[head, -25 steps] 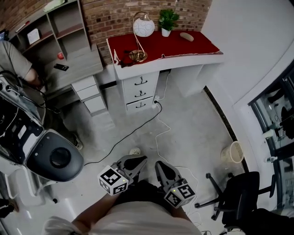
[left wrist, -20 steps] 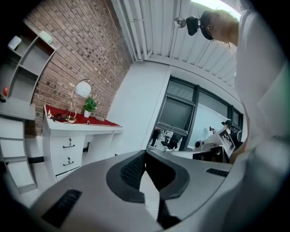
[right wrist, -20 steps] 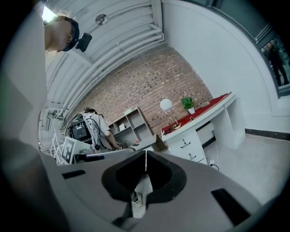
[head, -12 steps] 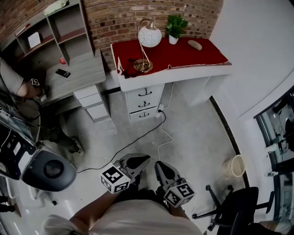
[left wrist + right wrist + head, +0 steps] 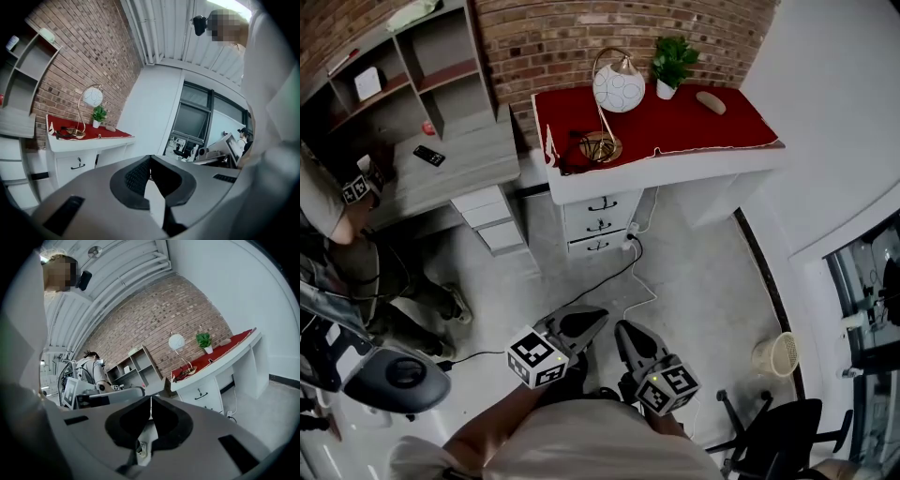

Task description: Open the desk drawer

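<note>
Desk drawer [image 5: 621, 201] well across the floor, under the red-topped desk [image 5: 694, 166] — rigid, likely an easy slide. Small dark handle [image 5: 602, 203] at front centre the spot to pinch. Left gripper [image 5: 578, 322] and right gripper [image 5: 636, 339] pressed together — empty.

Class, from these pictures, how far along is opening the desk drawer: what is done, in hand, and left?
Done: nothing; the three drawers of the white desk sit closed. In hand: the left gripper and right gripper, both shut and empty, are held near the person's body, well short of the desk. Left: reach a drawer handle, grip it, pull.
</note>
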### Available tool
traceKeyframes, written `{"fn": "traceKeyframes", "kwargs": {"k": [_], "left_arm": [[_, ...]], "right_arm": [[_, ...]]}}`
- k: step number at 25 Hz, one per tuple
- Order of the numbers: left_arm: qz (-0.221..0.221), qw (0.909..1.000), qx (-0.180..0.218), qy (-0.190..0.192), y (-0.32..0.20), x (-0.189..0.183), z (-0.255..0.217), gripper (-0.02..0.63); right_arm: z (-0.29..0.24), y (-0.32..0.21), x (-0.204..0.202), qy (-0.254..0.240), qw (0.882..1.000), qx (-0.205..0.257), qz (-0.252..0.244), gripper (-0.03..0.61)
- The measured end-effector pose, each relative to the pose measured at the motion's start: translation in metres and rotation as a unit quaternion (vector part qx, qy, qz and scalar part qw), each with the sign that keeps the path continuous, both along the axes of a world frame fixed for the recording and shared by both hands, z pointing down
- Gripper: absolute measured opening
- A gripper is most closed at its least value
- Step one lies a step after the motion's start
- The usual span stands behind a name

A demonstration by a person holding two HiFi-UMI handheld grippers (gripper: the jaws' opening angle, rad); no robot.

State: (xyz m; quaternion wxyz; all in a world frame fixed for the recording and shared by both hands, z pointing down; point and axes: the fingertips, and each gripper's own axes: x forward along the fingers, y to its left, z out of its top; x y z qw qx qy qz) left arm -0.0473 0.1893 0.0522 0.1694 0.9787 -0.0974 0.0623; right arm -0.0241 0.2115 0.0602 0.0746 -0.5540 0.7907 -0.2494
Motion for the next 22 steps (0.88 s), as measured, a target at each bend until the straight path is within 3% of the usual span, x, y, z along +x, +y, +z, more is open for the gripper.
{"fn": "traceKeyframes", "kwargs": {"k": [15,19,22], "left_arm": [[0.03,0.9995,-0.01,0.003,-0.099,0.024,0.005,0.009],[0.033,0.9994,0.0,-0.01,-0.119,0.023,0.014,0.009],[0.026,0.9996,0.003,-0.012,-0.133,0.023,0.018,0.009]], "right_arm": [[0.003,-0.102,0.021,-0.024,0.999,-0.005,0.026,0.018],[-0.005,-0.117,0.025,-0.058,0.997,0.024,0.048,0.018],[-0.01,-0.129,0.033,-0.049,0.996,0.041,0.054,0.018]]}}
